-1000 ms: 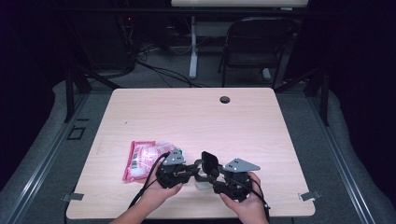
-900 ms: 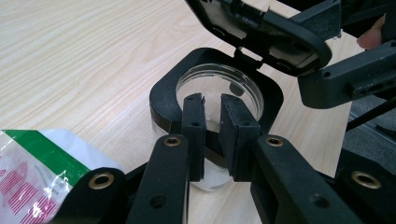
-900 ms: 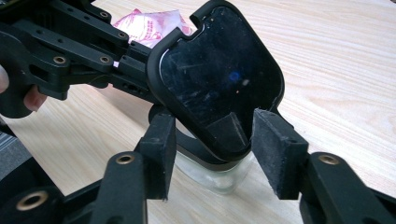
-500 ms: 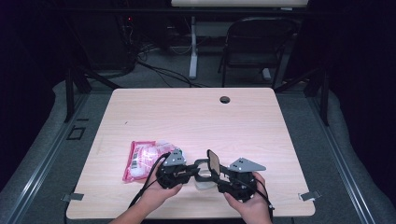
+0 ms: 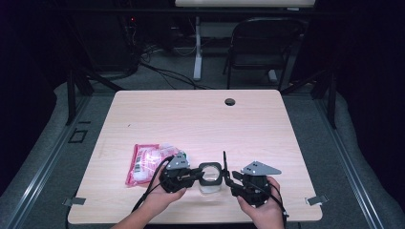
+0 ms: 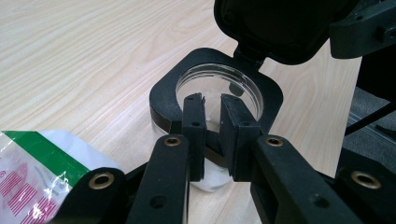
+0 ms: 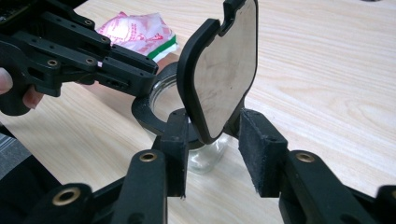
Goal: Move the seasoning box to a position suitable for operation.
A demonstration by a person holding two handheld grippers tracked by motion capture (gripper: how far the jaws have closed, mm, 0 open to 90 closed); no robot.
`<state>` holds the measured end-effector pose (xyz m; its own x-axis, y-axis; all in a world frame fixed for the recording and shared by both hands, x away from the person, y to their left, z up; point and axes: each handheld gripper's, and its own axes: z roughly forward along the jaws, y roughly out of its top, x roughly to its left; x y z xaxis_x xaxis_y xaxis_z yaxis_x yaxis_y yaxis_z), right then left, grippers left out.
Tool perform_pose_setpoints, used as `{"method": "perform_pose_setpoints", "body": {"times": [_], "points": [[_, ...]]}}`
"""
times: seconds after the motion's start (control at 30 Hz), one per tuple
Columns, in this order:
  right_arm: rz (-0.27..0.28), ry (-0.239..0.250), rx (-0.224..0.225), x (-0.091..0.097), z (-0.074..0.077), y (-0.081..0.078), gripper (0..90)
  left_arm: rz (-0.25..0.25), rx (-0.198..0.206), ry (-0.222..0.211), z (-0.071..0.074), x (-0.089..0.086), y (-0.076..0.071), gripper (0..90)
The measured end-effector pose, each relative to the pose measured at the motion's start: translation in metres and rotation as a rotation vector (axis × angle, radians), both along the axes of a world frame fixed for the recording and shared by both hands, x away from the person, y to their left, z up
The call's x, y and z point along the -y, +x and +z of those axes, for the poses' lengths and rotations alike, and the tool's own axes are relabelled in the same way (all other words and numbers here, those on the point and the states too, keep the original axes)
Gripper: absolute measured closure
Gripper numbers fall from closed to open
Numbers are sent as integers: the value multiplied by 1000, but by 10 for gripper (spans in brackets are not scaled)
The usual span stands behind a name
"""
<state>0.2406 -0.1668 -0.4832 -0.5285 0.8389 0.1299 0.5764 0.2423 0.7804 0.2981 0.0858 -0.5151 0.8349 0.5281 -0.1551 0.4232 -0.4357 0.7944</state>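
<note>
Jar: clear glass, black square collar round mouth. Hinged lid: black rim, dull silver-grey inner face, smudged. Left gripper and right gripper: matte black, brass-coloured rivets at joints; grey three-cornered plate atop right one. Packet, 9 o'clock of jar: pink-red print on white, green stripe along edge, glossy film. Table: pale wood grain, dark round hole at 12 o'clock.
</note>
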Motion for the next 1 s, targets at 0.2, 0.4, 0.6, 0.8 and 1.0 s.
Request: {"method": "perform_pose_setpoints", "body": {"times": [0.2, 0.4, 0.6, 0.8, 1.0], "points": [[-13, 6, -28, 3, 0, 0, 660, 0, -1, 0, 0, 0, 0, 800], [-23, -6, -51, 5, 2, 0, 685, -2, 4, 4, 0, 0, 0, 800], [-21, 2, -64, 4, 1, 0, 689, 0, 1, 0, 0, 0, 0, 800], [-34, 18, -54, 0, -4, 2, 647, 4, -3, -4, 0, 0, -1, 799], [-57, 36, -37, 0, -6, 3, 683, 10, 1, -4, 0, 0, -1, 793]]}}
